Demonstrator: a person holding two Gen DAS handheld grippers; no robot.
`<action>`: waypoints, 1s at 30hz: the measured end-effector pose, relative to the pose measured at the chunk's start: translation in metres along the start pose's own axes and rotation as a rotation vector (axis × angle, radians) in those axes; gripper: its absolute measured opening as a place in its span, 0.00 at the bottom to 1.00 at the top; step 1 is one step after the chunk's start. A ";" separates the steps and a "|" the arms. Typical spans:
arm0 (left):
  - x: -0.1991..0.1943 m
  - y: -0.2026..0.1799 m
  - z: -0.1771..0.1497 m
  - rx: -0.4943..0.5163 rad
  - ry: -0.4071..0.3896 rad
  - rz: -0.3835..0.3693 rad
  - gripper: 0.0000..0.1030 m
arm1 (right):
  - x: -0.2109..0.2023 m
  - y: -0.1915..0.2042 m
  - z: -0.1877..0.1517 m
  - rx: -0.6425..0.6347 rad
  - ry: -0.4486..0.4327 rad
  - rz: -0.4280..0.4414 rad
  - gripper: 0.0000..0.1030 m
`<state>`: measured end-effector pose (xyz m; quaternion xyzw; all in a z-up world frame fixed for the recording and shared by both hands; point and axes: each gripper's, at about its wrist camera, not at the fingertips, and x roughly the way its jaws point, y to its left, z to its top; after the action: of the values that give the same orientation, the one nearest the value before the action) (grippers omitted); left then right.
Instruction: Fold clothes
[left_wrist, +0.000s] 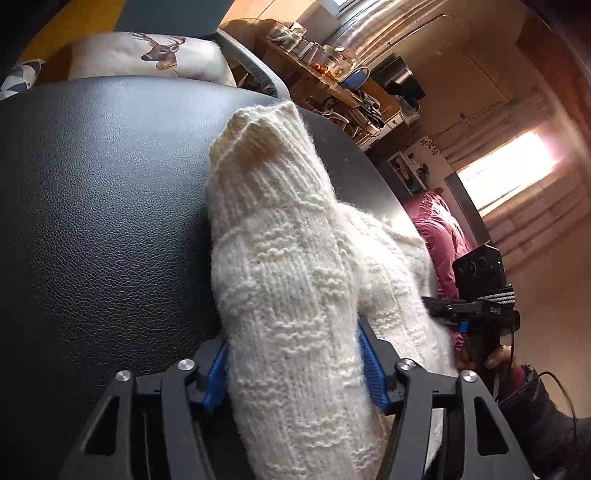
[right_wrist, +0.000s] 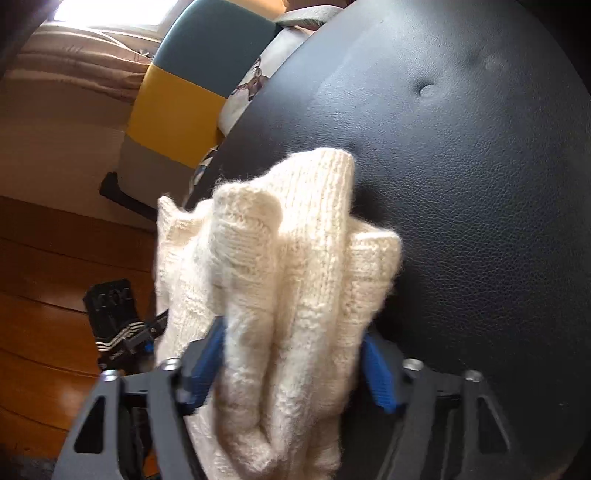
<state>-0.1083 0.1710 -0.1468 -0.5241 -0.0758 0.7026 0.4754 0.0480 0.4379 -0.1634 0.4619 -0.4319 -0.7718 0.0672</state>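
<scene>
**Both tongs pinching white knit garment over black leather surface**

Left tongs (left_wrist: 293, 373): blue pads (left_wrist: 216, 373) pressed on either side of a cream-white knit garment (left_wrist: 280, 280), gripping it. The knit runs forward between the fingers and stands up, ribbed cuff end (left_wrist: 258, 147) at the top, open and slightly crumpled. Looks like a sleeve or a sock; cannot tell which. A second fold of the same knit trails off to the right.

Right tongs (right_wrist: 291, 365): blue pads (right_wrist: 376, 373) clamped on a bunched, several-layer wad of the same white knit (right_wrist: 280, 266). Folds stack upright between the fingers, top edge ragged and uneven.

Garment is held just above or against the black leather surface (left_wrist: 103, 206), a padded seat or ottoman with button tufts (right_wrist: 424, 90); contact with it is not clear.

In the left wrist view, the right tongs' body (left_wrist: 480, 295) sits just beside the knit at right, a hand (left_wrist: 495, 358) on its handle. In the right wrist view, the left tongs' body (right_wrist: 118, 325) shows at lower left over a wood floor (right_wrist: 48, 295).

Background: deer-print cushion (left_wrist: 147, 53), cluttered shelf (left_wrist: 332, 70), red fabric (left_wrist: 439, 229), bright window (left_wrist: 509, 166), yellow and teal chair (right_wrist: 184, 110).
</scene>
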 end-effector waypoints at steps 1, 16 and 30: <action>-0.002 -0.002 -0.003 0.007 -0.014 0.009 0.51 | 0.000 0.004 -0.003 -0.011 -0.018 -0.008 0.42; -0.013 -0.110 0.007 0.248 -0.134 -0.023 0.43 | -0.104 0.031 -0.043 -0.135 -0.314 0.004 0.33; 0.190 -0.224 0.121 0.465 0.124 0.027 0.43 | -0.199 -0.128 0.005 0.181 -0.526 -0.246 0.33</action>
<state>-0.0736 0.4807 -0.0844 -0.4435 0.1243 0.6740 0.5775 0.1946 0.6198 -0.1255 0.2993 -0.4424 -0.8255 -0.1825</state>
